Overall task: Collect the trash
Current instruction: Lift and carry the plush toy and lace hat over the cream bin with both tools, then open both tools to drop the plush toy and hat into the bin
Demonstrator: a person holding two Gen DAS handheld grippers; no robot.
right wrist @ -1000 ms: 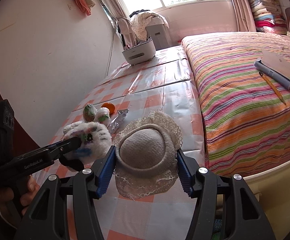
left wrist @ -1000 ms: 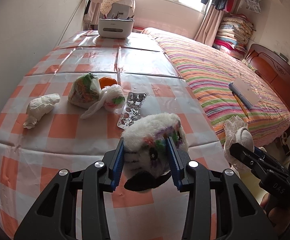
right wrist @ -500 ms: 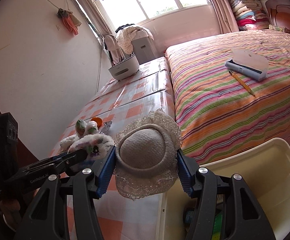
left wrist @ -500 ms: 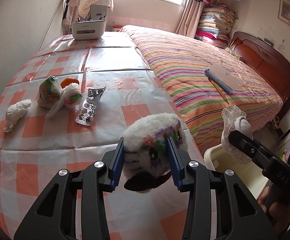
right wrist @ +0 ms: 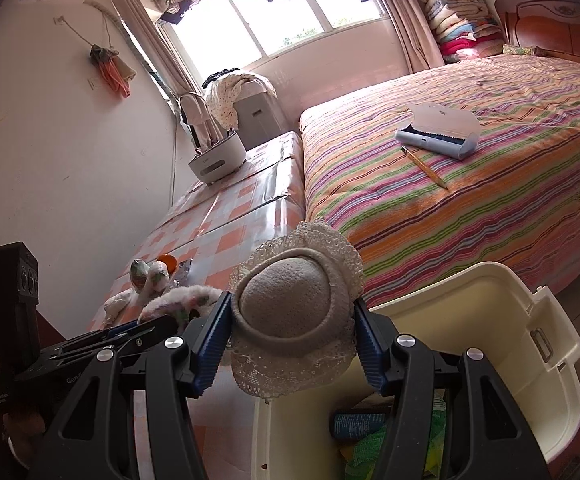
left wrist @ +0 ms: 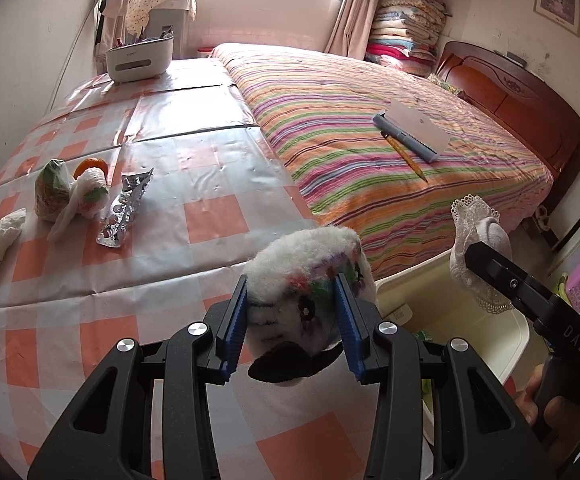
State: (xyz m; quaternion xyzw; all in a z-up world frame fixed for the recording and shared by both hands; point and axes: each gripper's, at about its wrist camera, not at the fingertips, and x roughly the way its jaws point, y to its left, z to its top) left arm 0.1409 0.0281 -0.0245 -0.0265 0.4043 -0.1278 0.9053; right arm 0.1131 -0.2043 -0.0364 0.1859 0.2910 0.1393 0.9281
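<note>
My left gripper [left wrist: 293, 322] is shut on a fluffy white toy [left wrist: 306, 280] with coloured marks and a black part, held over the table's right edge beside the cream bin [left wrist: 506, 344]. My right gripper [right wrist: 292, 340] is shut on a small grey hat with a lace brim [right wrist: 290, 308], held above the open cream bin [right wrist: 498, 344]. That hat [left wrist: 478, 236] shows in the left wrist view too, clamped at the right. On the table lie a foil blister pack [left wrist: 123, 210], two knotted bags [left wrist: 53, 190] and a crumpled white tissue [left wrist: 3, 234].
A checked tablecloth [left wrist: 209, 216] covers the table, which abuts a striped bed [left wrist: 370, 120] holding a grey case [left wrist: 410, 136] and a pencil [left wrist: 404, 156]. An orange [left wrist: 91, 166] sits behind the bags. A white caddy [left wrist: 139, 58] stands at the far end. The bin holds some items.
Both grippers have swung to the right, off the table toward the bin, each still clamping its item. The cream bin has come into view beneath them.
</note>
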